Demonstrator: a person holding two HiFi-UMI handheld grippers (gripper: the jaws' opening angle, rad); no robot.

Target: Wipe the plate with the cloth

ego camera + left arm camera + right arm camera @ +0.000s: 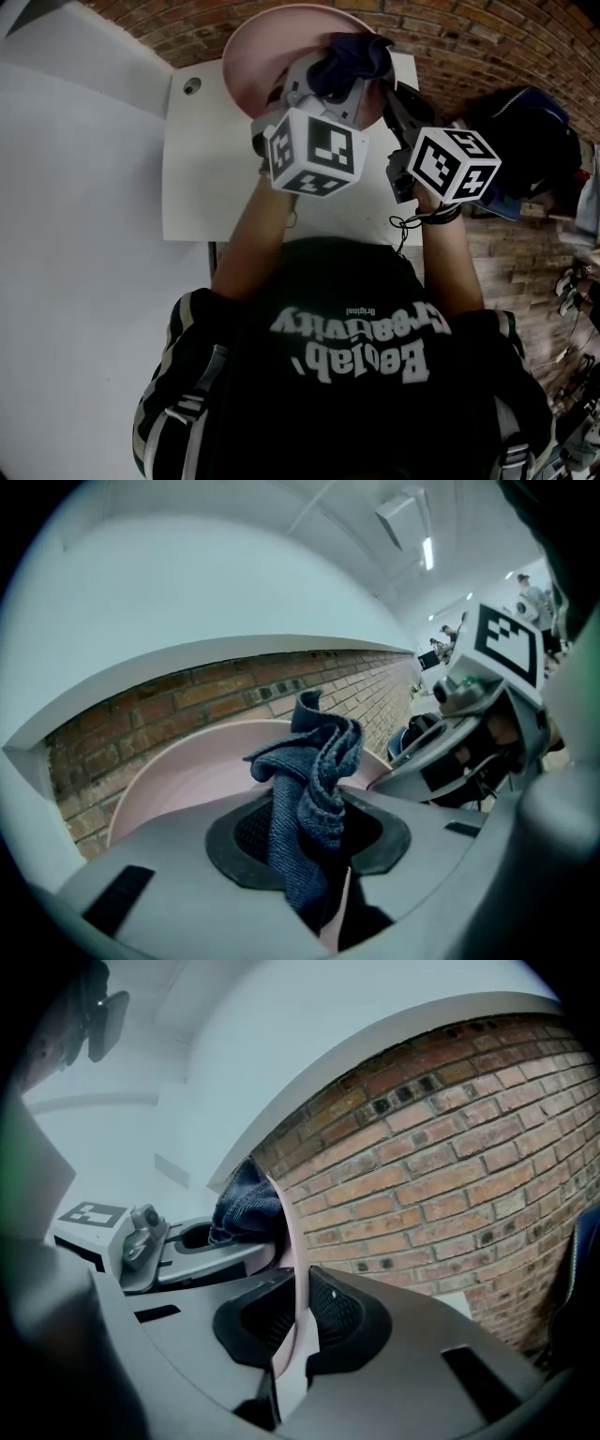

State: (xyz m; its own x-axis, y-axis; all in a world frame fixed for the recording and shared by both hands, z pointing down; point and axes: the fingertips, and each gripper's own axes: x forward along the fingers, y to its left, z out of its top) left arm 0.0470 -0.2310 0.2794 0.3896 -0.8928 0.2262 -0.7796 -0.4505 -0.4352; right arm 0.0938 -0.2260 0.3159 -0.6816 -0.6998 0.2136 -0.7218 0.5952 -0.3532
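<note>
Our left claw (pixel 319 860) pinches a limp dark-blue knit cloth (pixel 314 761); our right claw (pixel 298 1330) clamps the rim of the stiff, likely slippery round pink plate (pixel 297 1269).

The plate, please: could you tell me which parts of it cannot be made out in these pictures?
Head view: the plate is partly covered on its right by the cloth and the left gripper.
Left gripper view: its lower part sits behind the jaws and cloth.
Right gripper view: only its rim shows, edge-on, in the right gripper; its face is unseen.
</note>
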